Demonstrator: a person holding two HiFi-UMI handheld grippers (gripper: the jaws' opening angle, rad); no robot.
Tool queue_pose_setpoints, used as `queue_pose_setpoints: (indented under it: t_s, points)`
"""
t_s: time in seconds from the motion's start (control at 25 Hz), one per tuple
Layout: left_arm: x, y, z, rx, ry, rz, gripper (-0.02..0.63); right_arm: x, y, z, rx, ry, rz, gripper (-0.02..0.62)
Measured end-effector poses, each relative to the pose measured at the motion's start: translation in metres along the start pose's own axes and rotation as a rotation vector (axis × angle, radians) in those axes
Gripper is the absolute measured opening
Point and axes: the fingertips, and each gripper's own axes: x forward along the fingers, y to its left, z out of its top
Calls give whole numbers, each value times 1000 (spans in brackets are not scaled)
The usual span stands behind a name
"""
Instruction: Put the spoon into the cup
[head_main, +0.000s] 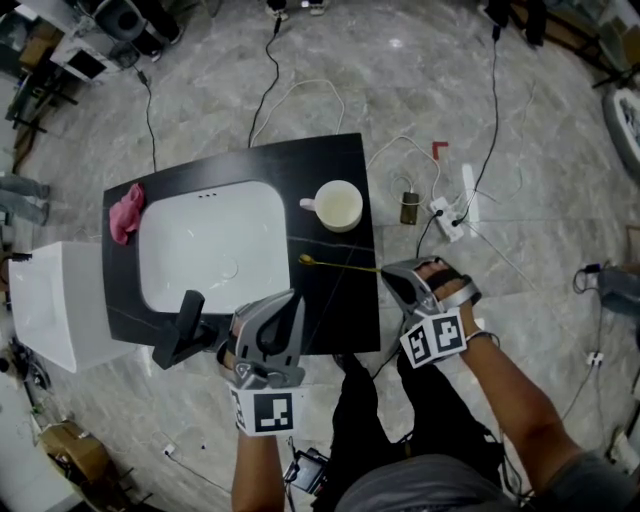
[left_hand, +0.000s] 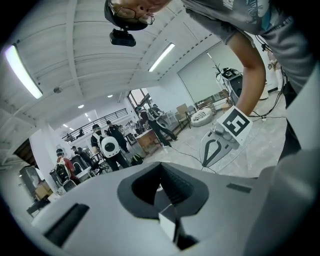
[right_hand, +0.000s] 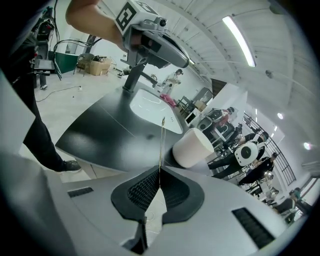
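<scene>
we note the right gripper (head_main: 388, 274) clenched on the gold spoon (head_main: 335, 265) handle, near the cup (head_main: 338, 206) on the table (head_main: 330, 160); left gripper (head_main: 292, 300) closed, empty.

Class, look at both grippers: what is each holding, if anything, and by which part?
The right gripper is shut on the spoon, pinching the end of its thin handle; the bowl end points away. The left gripper holds nothing.
</scene>
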Motion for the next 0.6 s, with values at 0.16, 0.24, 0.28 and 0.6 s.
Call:
queue_pose_setpoints:
  t_s: [0.16,0.24,0.28,0.6]
  points:
    - [-5,10,12,11,-9,13,2,-13,-15,7,0,4,-26,32]
    - [-7,15,18,18,-12,17,2,-20,-24,9,0,8,-41,32]
    - [-8,17,20,23,-12,20,2,-24,-28,10,0,10,-48,32]
    - [-12,32,46,66,-39,36,2,-49,-62,10,-9,33,-96,32]
